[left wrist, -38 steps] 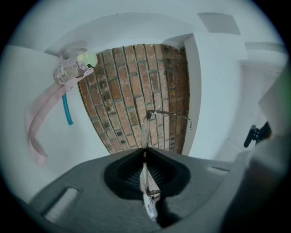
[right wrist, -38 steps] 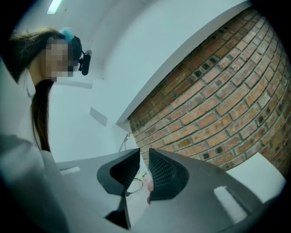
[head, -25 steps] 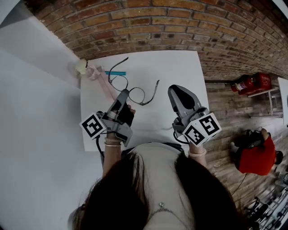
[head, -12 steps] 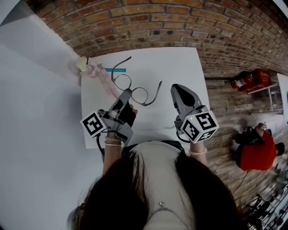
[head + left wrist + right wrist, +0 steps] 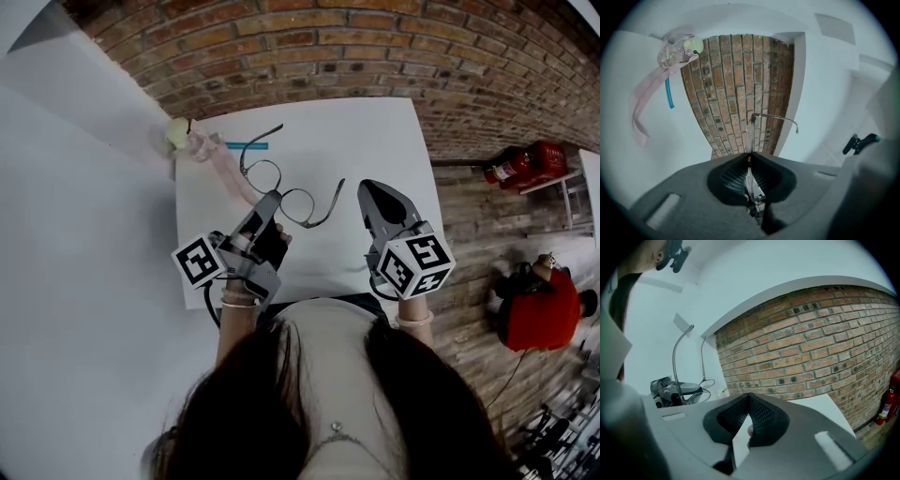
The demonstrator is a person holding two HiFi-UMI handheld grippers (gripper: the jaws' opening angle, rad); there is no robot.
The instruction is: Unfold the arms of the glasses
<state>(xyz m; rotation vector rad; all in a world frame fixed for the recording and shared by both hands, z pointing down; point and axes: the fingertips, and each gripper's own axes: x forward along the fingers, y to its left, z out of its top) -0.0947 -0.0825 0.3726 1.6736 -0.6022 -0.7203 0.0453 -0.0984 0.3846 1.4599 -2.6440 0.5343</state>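
Observation:
A pair of thin dark-framed glasses (image 5: 284, 195) hangs over the white table (image 5: 375, 141), with both arms swung out from the frame. My left gripper (image 5: 272, 202) is shut on the frame at one lens. In the left gripper view the glasses (image 5: 751, 133) stand edge-on between the jaws of my left gripper (image 5: 749, 154), one arm reaching right. My right gripper (image 5: 372, 190) sits just right of the glasses, shut and holding nothing. The right gripper view shows my right gripper (image 5: 750, 397) with its jaws together, and the glasses (image 5: 675, 357) off to the left.
A pink strap with a yellow-green ball (image 5: 178, 137) and a teal stick (image 5: 246, 146) lie at the table's far left corner. The floor is brick. A red fire extinguisher (image 5: 525, 161) and a person in red (image 5: 536, 315) are off to the right.
My left gripper has carried the glasses slightly to the right, closer to the right gripper. The right gripper has hardly moved and stays shut.

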